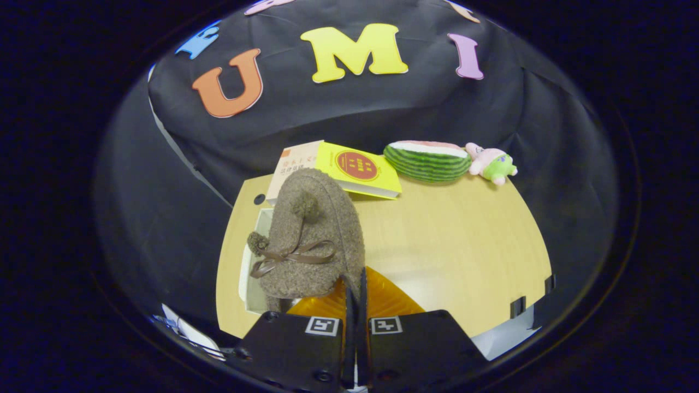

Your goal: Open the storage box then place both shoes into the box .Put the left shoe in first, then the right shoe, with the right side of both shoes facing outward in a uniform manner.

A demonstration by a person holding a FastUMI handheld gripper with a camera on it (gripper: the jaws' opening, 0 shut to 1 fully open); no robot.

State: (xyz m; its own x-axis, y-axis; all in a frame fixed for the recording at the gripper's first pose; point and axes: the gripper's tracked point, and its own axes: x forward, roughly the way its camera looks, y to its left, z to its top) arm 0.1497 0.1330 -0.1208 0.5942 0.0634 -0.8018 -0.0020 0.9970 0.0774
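A brown fuzzy shoe (314, 240) with a brown ribbon bow and pompoms hangs just ahead of my fingers, toe pointing away. My gripper (355, 281) is shut on the shoe's rear edge, the two fingers pressed close together on the fabric. Below the shoe stands the white storage box (248, 273), open, with its orange see-through lid (387, 300) lying flat on the table to the right, just beyond my fingers. The shoe hides most of the box's inside, so I cannot tell what lies in it.
The box rests on a wooden table (464, 245). At the table's back lie a yellow book (357, 166) on a white one, a watermelon plush (428, 160) and a pink and green plush toy (491, 162). Black clips (516, 307) sit on the table's right front edge.
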